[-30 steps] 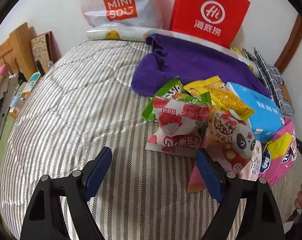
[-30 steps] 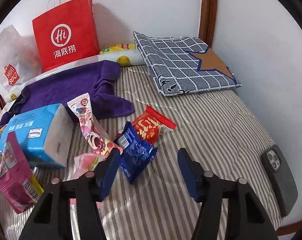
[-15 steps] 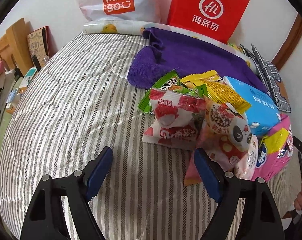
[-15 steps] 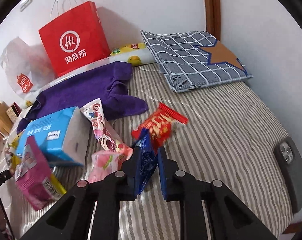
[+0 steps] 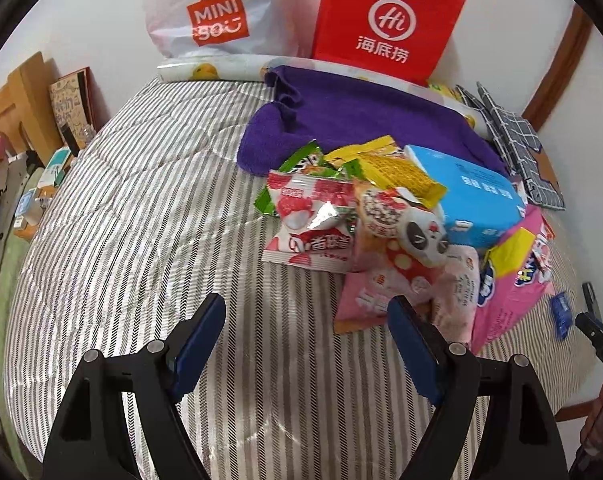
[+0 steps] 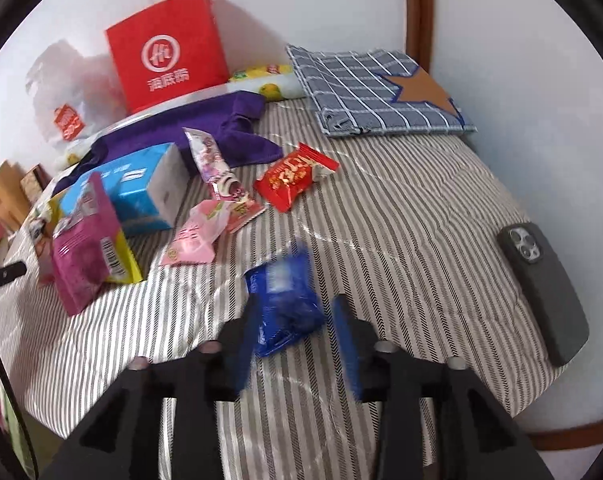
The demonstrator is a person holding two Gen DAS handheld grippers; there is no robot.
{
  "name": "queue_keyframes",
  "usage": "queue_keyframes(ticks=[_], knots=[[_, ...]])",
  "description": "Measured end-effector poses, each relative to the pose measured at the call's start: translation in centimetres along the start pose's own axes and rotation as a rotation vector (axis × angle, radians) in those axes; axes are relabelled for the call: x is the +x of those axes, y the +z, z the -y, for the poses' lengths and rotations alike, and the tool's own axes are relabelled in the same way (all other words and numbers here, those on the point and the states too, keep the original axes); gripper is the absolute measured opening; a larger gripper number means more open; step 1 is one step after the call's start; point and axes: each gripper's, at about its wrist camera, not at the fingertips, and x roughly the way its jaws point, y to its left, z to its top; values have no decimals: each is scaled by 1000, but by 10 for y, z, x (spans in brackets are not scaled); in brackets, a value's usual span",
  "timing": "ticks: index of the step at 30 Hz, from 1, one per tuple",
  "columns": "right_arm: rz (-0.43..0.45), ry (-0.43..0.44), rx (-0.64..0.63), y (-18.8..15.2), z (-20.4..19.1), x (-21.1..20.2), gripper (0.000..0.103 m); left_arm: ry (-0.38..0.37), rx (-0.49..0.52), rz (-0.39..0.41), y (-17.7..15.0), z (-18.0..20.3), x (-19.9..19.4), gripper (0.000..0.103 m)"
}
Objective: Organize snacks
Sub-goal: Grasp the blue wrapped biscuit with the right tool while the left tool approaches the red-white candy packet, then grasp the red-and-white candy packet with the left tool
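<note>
Striped bed [image 5: 149, 208] by white wall, snack pile [image 5: 381, 216], left tool [image 5: 307, 328] wide open/empty, right tool [image 6: 297, 330] apart, blurry blue packet [image 6: 287, 300] prob. loose

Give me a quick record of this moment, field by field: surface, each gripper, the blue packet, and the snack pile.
surface: striped bedspread
left gripper: open, empty, short of the pile
right gripper: open, blurred
blue packet: between the right fingers, apart from the pile; contact unclear
snack pile: heaped beside the blue box

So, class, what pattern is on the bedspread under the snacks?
Thin grey and white stripes on the bedspread, clearest in the left wrist view.
</note>
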Motion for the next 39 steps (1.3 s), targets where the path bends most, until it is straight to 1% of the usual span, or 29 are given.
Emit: queue_keyframes(ticks=[1,3,6,9,10,11,12,13,15,17,19,24,27,28,30,32,34,37,39], knots=[[22,-1,-8,0,-1,-2,66,-1,3,3,0,2,-2,83],[44,-11,-30,1,-2,-2,67,-3,7,5,0,4,-5,83],[9,-32,-55,3,-5,15,67,4,9,9,1,6,-8,83],[-20,-26,-41,3,-2,35,67,5,16,19,1,7,-12,83],[-32,-36,-36,2,-1,39,66,8,20,22,2,6,-13,83],[-45,-51,-32,0,0,45,62,12,21,23,1,6,-14,83],[-33,-63,-30,-1,0,47,51,17,22,26,2,5,-15,82],[-12,-71,-26,-2,0,46,43,19,24,28,2,5,-16,81],[-14,-61,-25,-2,0,46,43,32,28,28,3,3,-15,80],[0,-44,-8,0,1,43,43,39,21,23,5,0,-13,74],[13,-24,5,4,-1,42,43,36,13,12,7,-3,-9,70],[36,-22,-31,13,-20,47,43,14,-2,0,12,-9,-2,70],[30,-14,-41,17,-27,58,43,45,18,12,15,-9,3,70],[19,-10,-43,17,-27,61,43,61,30,9,16,-10,7,70],[12,-8,-49,20,-28,63,43,65,36,-5,19,-12,14,70],[13,-9,-42,21,-26,64,43,41,31,-9,22,-14,20,70],[-6,-5,-32,21,-24,68,43,16,34,-9,26,-12,27,70],[-5,-12,-36,21,-25,68,44,27,57,-5,31,-7,39,70],[-2,-20,-43,20,-26,68,44,12,59,-3,34,-6,44,70]])
